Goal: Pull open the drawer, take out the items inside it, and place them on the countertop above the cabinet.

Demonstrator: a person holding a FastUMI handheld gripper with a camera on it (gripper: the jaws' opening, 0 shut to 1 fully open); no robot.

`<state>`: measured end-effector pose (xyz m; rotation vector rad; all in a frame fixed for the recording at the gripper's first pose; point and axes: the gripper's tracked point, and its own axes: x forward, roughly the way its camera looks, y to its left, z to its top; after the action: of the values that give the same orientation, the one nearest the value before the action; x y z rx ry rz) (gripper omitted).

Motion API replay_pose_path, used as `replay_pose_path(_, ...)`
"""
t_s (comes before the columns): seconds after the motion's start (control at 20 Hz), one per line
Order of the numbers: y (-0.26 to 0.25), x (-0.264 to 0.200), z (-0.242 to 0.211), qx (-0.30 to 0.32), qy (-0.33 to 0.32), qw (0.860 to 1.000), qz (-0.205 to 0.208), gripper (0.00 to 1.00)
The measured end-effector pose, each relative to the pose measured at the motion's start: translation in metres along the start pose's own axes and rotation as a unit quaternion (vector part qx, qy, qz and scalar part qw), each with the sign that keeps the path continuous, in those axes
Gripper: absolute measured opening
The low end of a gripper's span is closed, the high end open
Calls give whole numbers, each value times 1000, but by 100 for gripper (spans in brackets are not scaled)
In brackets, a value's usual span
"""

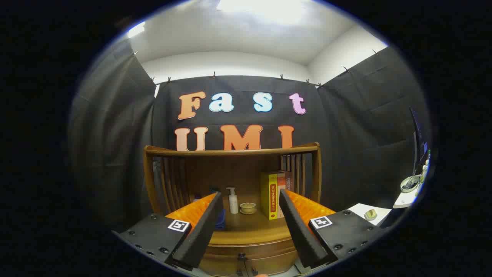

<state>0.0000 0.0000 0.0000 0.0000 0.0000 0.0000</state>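
Observation:
A wooden cabinet (246,250) stands just ahead of me, its two drawers closed, with small dark knobs (241,257) low between my fingers. Its countertop (250,227) carries a white pump bottle (233,201), a small cup on a saucer (248,208), upright books (271,195) with a yellow one in front, and something blue (220,221) partly hidden behind my left finger. My gripper (250,200) is open, held above the cabinet's front edge with nothing between the fingers.
A wooden rail with slatted sides (230,152) frames the back of the countertop. To the right, a white table (371,211) holds a small object, with a bowl and bottles (411,184) farther right. Black cloth walls the booth.

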Motion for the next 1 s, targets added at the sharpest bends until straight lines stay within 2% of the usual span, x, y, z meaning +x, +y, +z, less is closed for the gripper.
replay_pose_path(0.4, 3, -6, 20, -7, -24, 1000, 3, 98)
replay_pose_path(0.55, -4, -5, 21, -10, -26, 1000, -7, 98)
replay_pose_path(1.0, 3, -4, 14, -7, -18, 1000, 0, 98)
